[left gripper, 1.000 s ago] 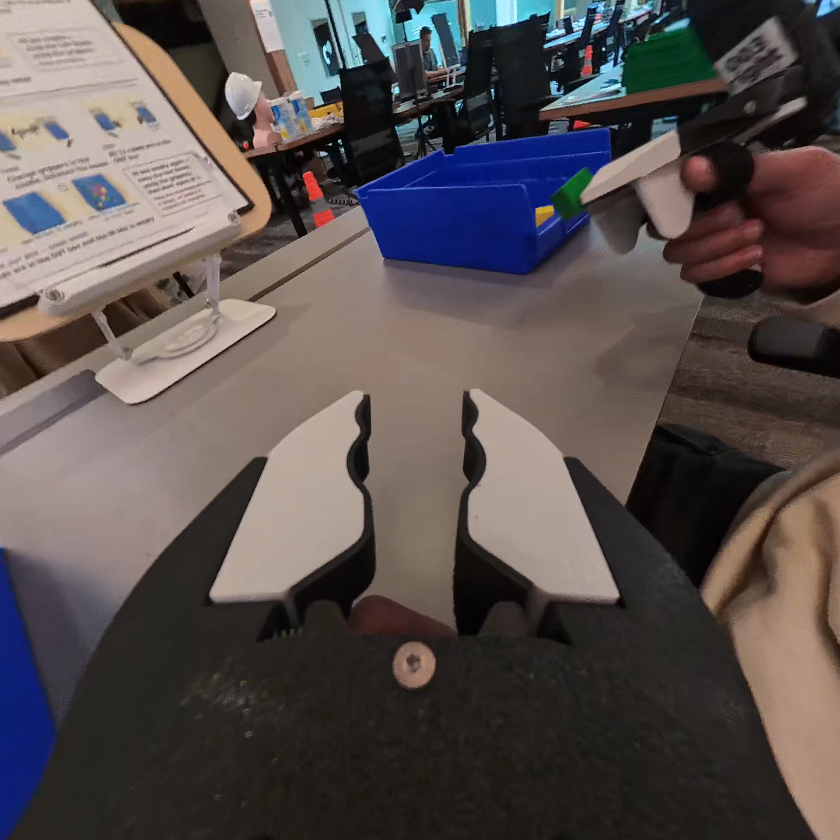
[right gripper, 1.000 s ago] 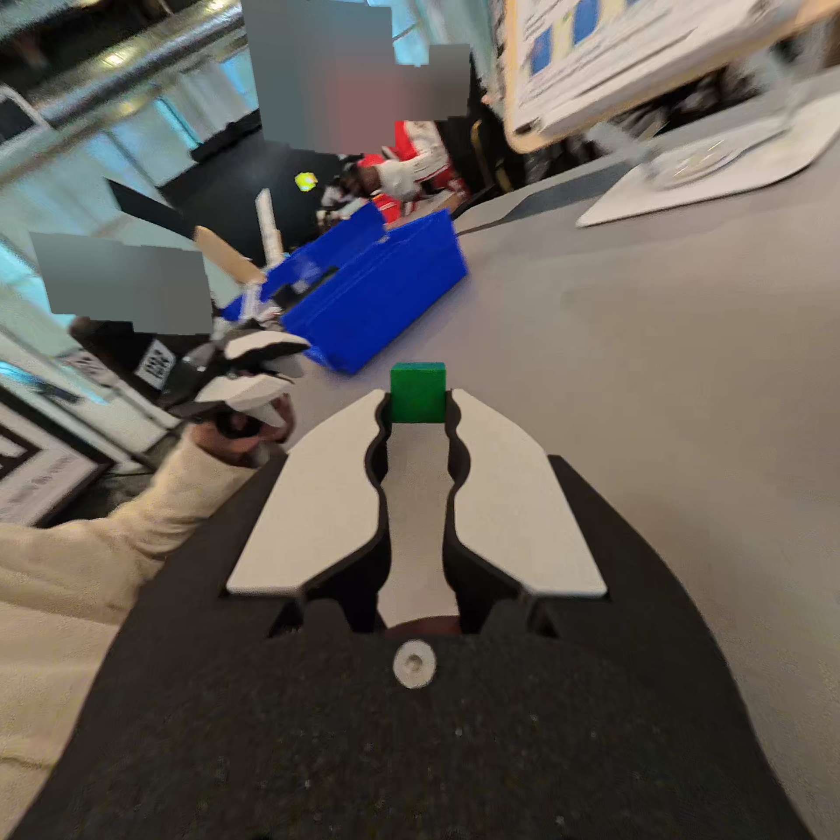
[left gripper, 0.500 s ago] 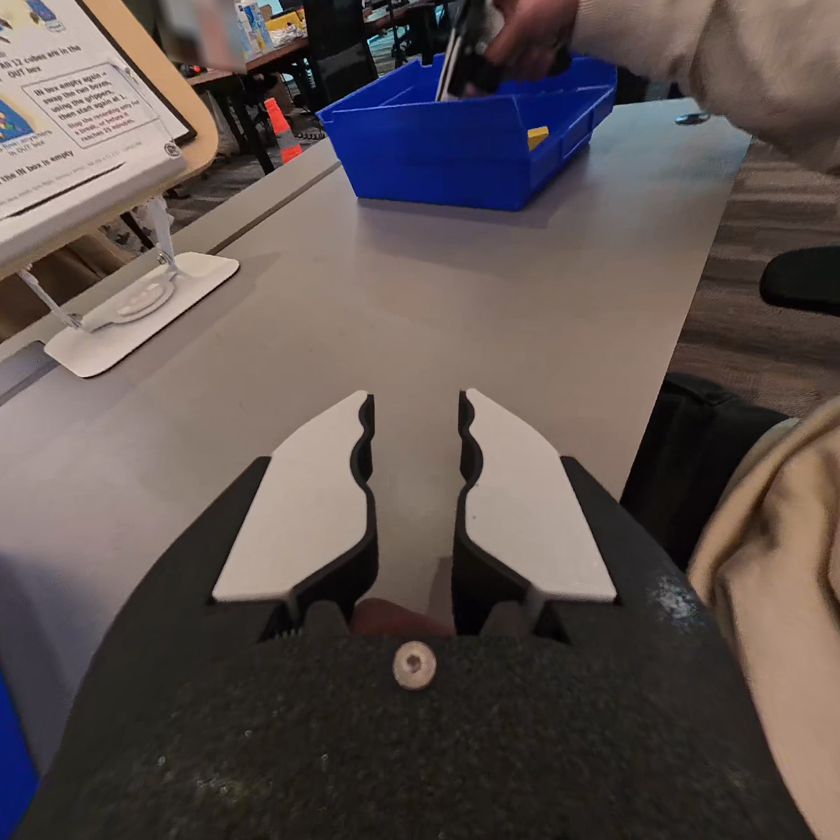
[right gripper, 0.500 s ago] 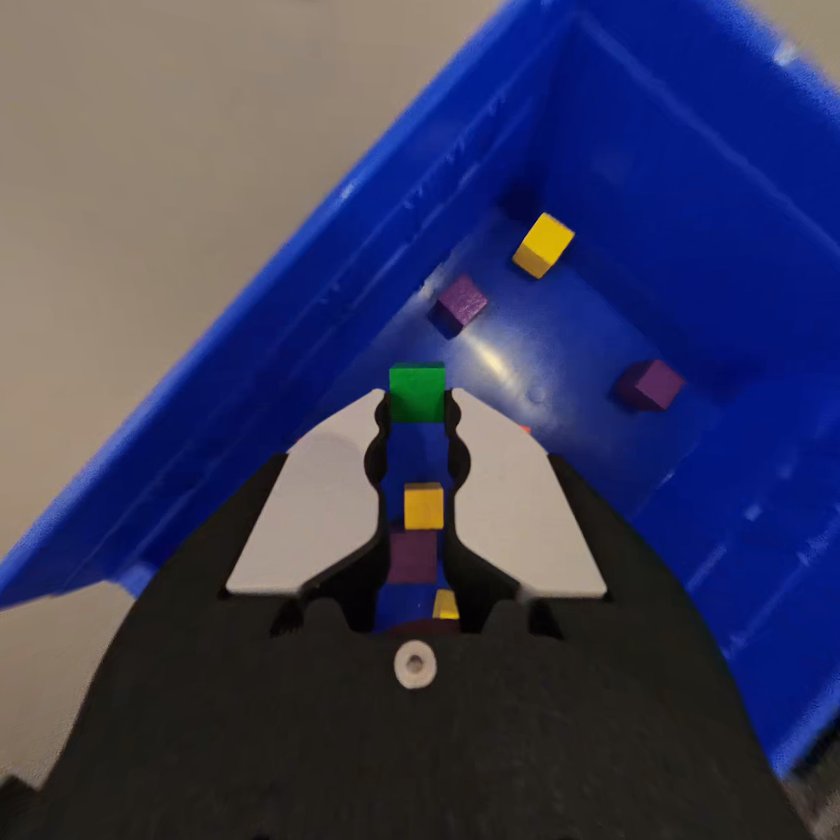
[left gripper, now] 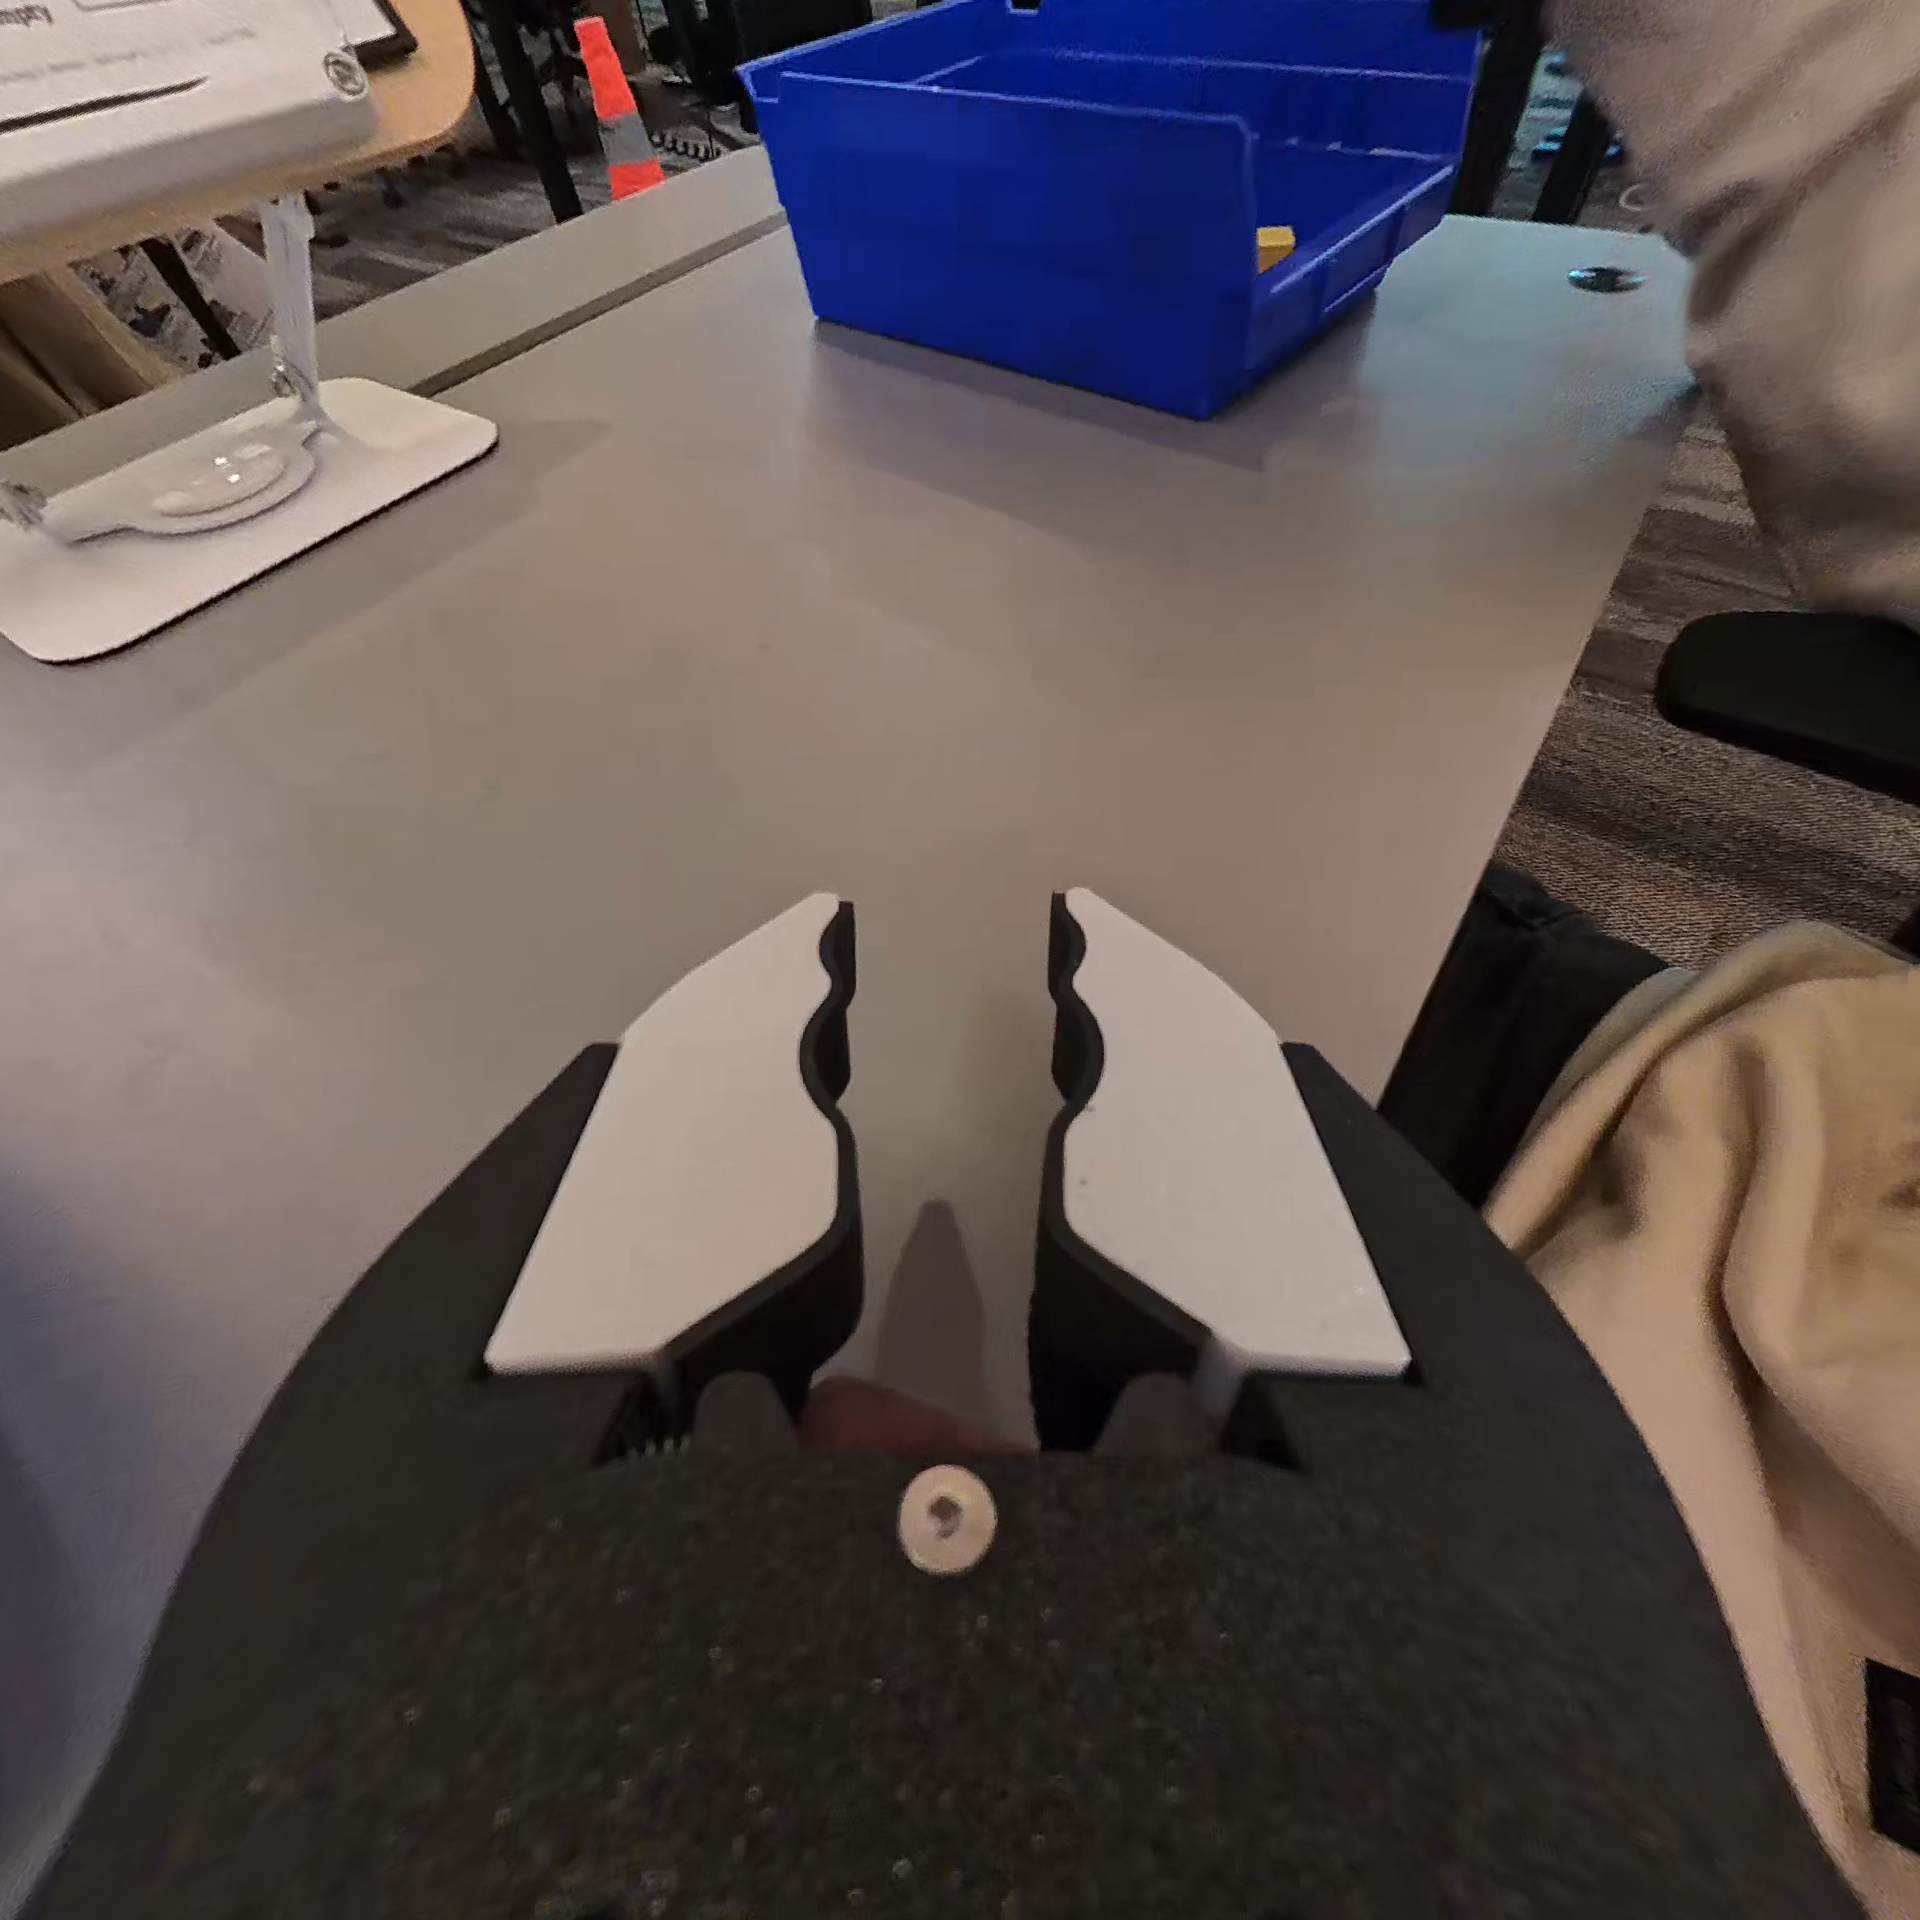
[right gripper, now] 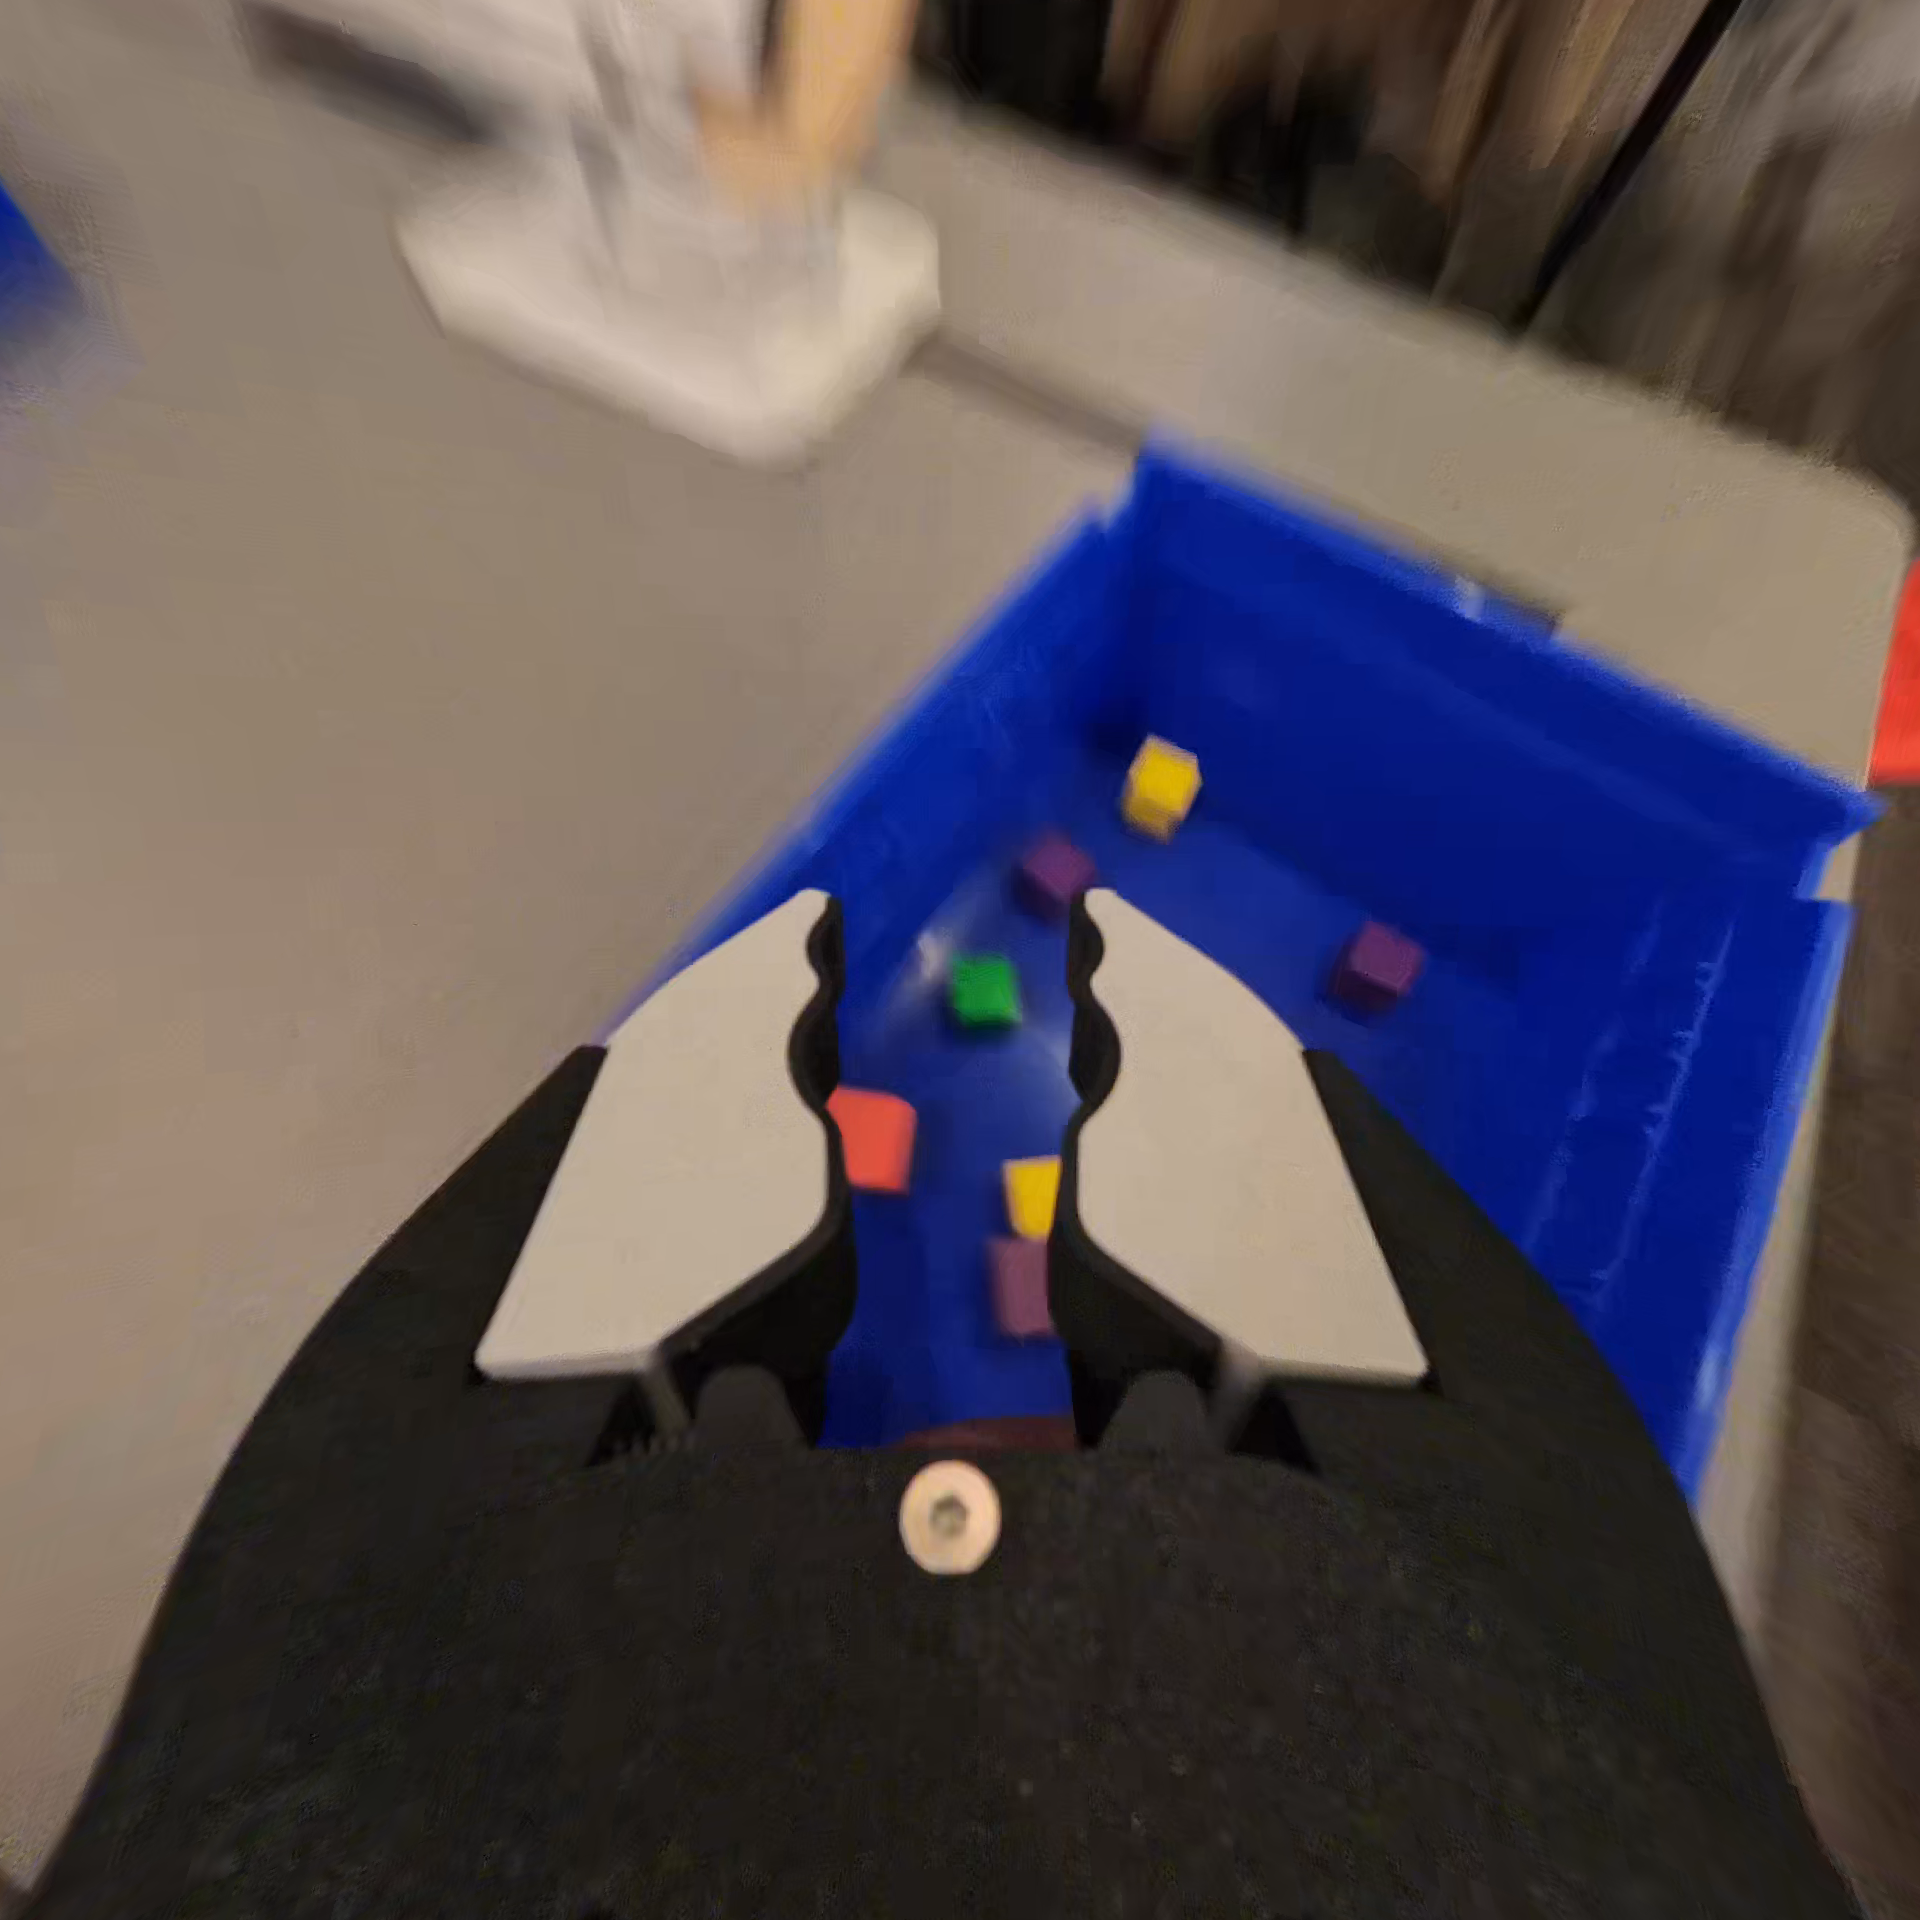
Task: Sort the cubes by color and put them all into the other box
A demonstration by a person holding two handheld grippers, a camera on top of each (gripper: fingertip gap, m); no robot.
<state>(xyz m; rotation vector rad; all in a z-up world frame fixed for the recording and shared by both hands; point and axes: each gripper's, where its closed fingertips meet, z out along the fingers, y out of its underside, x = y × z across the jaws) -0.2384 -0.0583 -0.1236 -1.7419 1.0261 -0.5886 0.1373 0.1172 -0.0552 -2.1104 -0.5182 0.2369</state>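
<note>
In the right wrist view my right gripper (right gripper: 954, 904) is open and empty above a blue box (right gripper: 1455, 727). On the box floor lie a green cube (right gripper: 982, 992), a red cube (right gripper: 878, 1138), two yellow cubes (right gripper: 1161, 784) (right gripper: 1032, 1195) and three purple cubes (right gripper: 1055, 873) (right gripper: 1377, 964) (right gripper: 1018, 1288). In the left wrist view my left gripper (left gripper: 951, 909) is open and empty, low over the grey table (left gripper: 727, 623). The same blue box (left gripper: 1039, 208) stands at the table's far end, with a yellow cube (left gripper: 1274, 247) showing through its side opening.
A white sign stand (left gripper: 208, 488) holding a board sits at the table's left; it shows blurred in the right wrist view (right gripper: 675, 281). A person's beige sleeve (left gripper: 1714, 1247) is at the right. The table edge (left gripper: 1507, 831) runs along the right, with a black chair (left gripper: 1787, 696) beyond it. My hands' fingertips stand some 45 centimetres from each other. From my right tips it is roughly 11 centimetres to the red cube (right gripper: 878, 1138); from my left, 40 centimetres.
My right gripper has opened and let go of the green cube, which now lies on the box floor. The right gripper has risen and drawn back. My left gripper has tilted down slightly.
</note>
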